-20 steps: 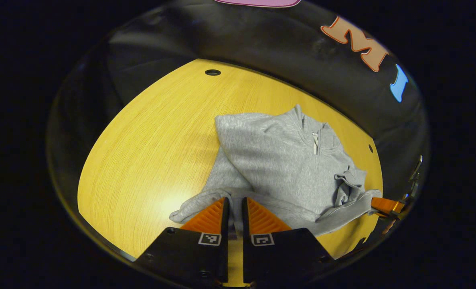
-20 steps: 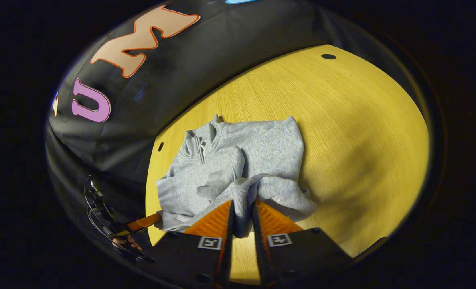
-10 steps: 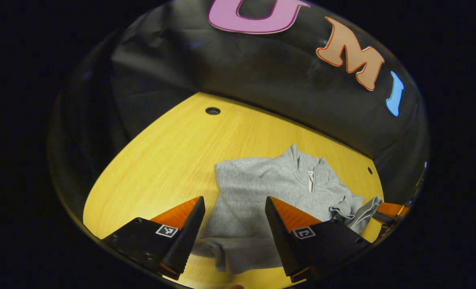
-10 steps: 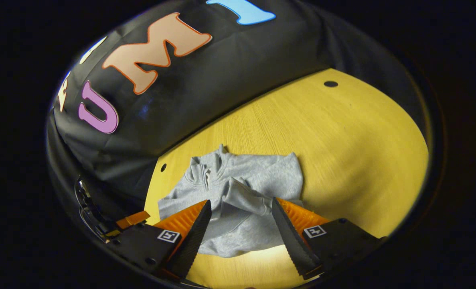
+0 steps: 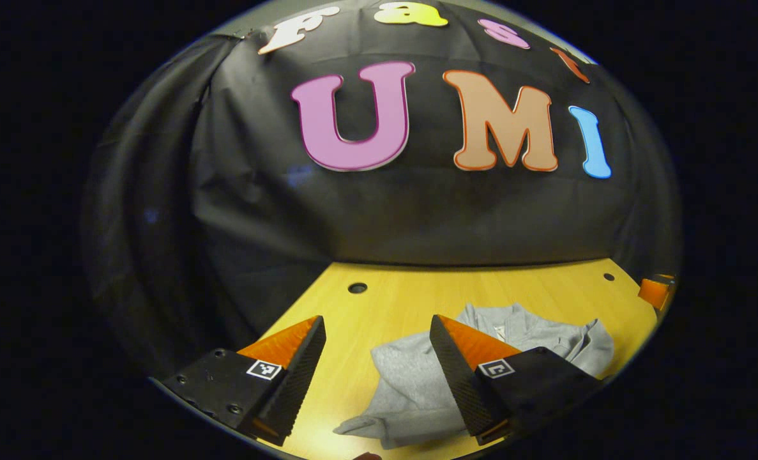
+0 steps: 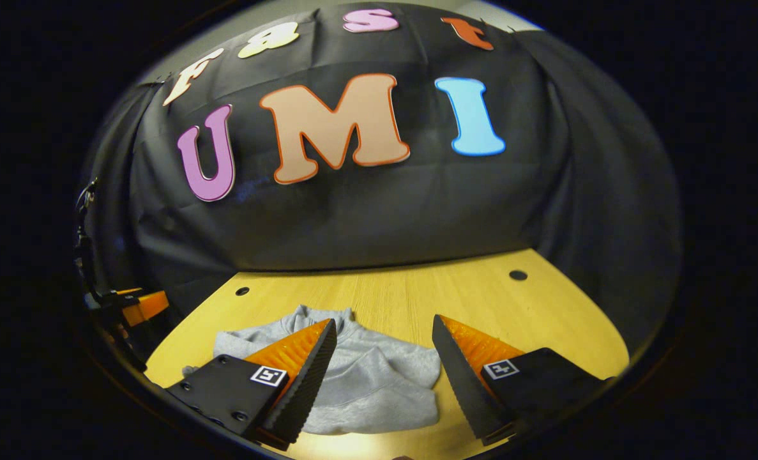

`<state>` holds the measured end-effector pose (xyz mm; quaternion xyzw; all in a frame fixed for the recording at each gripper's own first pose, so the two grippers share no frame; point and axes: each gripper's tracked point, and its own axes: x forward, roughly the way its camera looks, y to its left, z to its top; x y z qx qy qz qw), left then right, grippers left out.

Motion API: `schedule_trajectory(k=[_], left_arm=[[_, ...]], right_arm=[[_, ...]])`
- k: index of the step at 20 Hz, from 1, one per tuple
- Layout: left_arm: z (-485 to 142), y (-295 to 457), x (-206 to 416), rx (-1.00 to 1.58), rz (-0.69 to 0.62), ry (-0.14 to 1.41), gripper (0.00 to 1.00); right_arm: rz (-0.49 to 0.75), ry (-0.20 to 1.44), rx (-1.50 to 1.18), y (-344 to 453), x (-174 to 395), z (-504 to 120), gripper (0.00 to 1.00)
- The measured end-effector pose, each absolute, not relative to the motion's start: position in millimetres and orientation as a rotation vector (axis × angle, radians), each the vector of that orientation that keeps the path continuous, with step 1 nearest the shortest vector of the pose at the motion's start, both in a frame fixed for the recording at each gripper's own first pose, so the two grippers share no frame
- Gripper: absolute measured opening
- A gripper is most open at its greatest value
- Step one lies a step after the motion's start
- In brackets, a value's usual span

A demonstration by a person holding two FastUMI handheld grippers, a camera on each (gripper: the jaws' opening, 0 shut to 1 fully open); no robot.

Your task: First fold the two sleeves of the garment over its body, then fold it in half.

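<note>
Fold looks done | both grippers, left (image 5: 377, 358) and right (image 6: 384, 361), wide, empty | garment (image 6: 379, 390) folded on table (image 6: 481, 294) | next: check neatness.

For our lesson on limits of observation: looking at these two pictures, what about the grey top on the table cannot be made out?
- Left gripper view: the right side of the top is hidden behind one finger of the left tongs.
- Right gripper view: the left part of the top is covered by a finger of the right tongs.
- Both views: whether the sleeves lie neatly inside the fold cannot be told.

table (image 6: 545, 306) bare right of garment (image 6: 379, 383) | wall (image 6: 379, 211) behind
</note>
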<state>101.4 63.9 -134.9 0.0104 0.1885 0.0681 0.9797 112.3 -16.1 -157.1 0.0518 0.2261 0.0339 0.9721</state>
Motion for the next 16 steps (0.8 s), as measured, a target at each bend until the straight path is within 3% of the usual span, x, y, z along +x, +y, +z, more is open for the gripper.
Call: schedule_trajectory(k=[5, 11, 15, 16], left_arm=[[-103, 64, 96, 0.061, 0.14, 0.306, 0.96], [-65, 68, 102, 0.047, 0.143, 0.235, 1.0], [-47, 68, 103, 0.063, 0.135, 0.195, 0.96], [-43, 69, 102, 0.064, 0.135, 0.184, 1.0]], right_arm=[[0.041, 0.3, -0.022, -24, 107, -116, 0.96], [0.046, 0.255, -0.021, -22, 115, -95, 0.97], [0.041, 0.225, -0.024, -23, 117, -86, 0.99], [0.041, 0.215, -0.023, -21, 117, -81, 0.99]])
